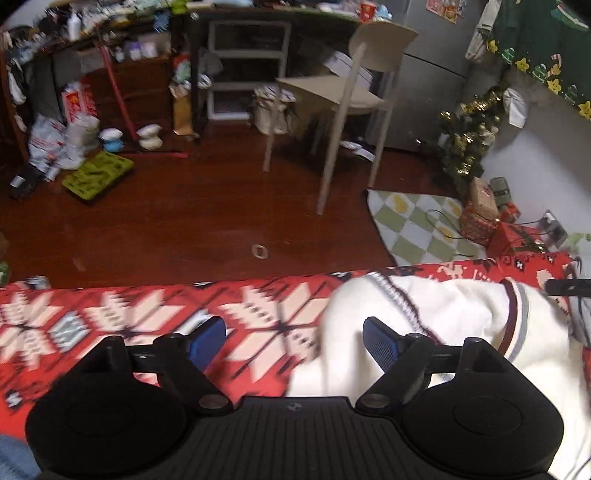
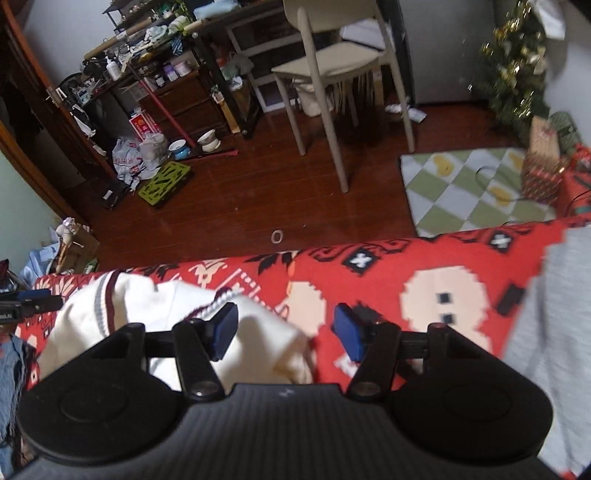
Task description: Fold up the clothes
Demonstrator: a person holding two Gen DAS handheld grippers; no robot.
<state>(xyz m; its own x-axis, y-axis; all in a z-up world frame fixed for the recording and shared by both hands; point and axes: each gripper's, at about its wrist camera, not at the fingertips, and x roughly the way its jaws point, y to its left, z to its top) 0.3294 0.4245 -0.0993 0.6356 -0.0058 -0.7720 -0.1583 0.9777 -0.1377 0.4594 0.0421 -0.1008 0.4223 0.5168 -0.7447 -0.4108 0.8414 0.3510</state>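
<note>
Left gripper (image 1: 293, 341) spread wide, holds nothing. Right gripper (image 2: 284, 332) same. White sweater (image 1: 436, 325) lies bunched on red blanket (image 1: 129, 317), 3 o'clock of left gripper. Risk: pinch grabs blanket too, sweater drags crooked.

1. No text, brand, number or sign is legible in either view.
2. Red-and-white box (image 1: 78, 99) by the shelves, left wrist view: has print, too blurred to read. Same box (image 2: 142, 123) in right wrist view: red marks on a white panel, not readable.
3. Poster (image 1: 445, 9) on the grey cabinet door, top of left wrist view: coloured graphics, no letters made out.
4. Crumpled white bag (image 2: 127, 157) on the floor, right wrist view: red printing, unreadable.
5. Small white label at far left edge on the other gripper's black finger (image 2: 26, 306): letters too small and blurred.
</note>
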